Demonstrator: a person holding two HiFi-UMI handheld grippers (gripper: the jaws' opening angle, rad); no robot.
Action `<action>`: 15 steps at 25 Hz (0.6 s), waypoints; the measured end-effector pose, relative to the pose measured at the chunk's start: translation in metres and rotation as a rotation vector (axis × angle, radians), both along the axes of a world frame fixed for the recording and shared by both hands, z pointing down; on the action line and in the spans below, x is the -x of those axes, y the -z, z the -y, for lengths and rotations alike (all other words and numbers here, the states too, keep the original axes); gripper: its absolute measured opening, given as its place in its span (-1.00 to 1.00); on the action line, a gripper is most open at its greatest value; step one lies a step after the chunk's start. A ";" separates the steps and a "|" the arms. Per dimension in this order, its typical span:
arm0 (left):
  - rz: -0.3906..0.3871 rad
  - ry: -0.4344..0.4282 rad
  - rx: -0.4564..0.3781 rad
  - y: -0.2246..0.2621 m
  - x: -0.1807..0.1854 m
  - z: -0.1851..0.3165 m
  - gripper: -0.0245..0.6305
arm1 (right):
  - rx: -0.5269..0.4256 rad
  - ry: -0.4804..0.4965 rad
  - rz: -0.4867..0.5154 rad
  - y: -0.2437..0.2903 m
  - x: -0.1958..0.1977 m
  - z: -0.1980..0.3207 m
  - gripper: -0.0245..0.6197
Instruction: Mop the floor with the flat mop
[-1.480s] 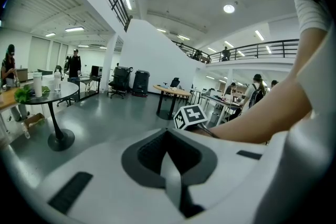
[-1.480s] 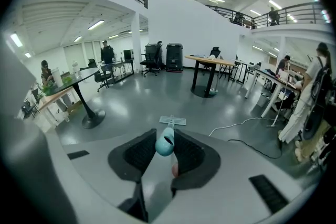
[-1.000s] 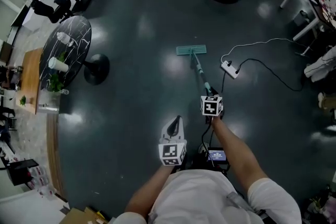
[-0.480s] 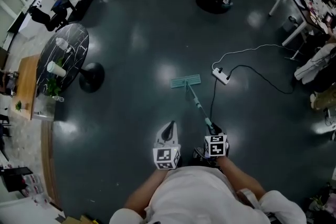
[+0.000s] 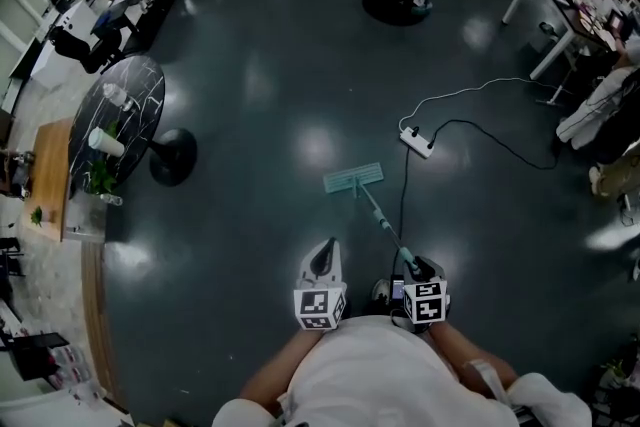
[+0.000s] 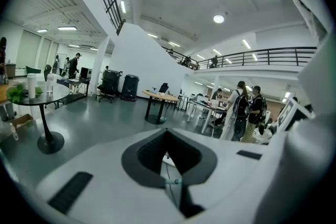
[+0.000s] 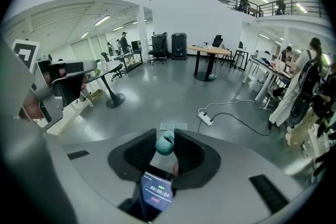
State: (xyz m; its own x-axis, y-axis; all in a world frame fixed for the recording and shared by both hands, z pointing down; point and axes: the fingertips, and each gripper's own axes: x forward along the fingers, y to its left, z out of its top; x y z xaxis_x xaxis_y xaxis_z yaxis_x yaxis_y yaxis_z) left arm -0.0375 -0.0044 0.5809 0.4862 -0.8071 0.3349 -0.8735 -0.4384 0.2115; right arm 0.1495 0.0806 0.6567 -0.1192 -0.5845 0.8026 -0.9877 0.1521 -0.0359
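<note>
Item: flat mop [image 5: 353, 178], teal head lying flat on the dark floor [image 5: 270, 65], near the white power strip [image 5: 417, 141] and on my side of it, shaft slanting back from there to me. Item: right gripper [image 5: 418, 268], jaws pinching the rounded top of the mop handle [image 7: 164, 145]. Item: left gripper [image 5: 325, 253], jaws pressed together on nothing, farther from the power strip than the right. Handling note: I judge a good stroke keeps the head flat, the pinch firm, and each pass steered off the power strip and the black cord [image 5: 404, 200] leaving it toward me. Writing: small screen [image 7: 156, 192] under the handle reads 00:00:04; no brand legible.
</note>
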 end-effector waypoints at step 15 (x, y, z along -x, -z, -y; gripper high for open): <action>0.008 0.015 0.010 -0.003 0.000 0.009 -0.91 | -0.076 0.003 0.011 -0.024 0.013 0.055 -0.59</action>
State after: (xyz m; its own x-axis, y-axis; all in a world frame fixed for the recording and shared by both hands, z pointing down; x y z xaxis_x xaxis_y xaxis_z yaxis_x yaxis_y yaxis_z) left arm -0.0379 -0.0133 0.5841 0.4716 -0.8106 0.3471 -0.8815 -0.4234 0.2088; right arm 0.1366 0.0255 0.6803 -0.1300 -0.6433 0.7544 -0.9868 0.1579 -0.0354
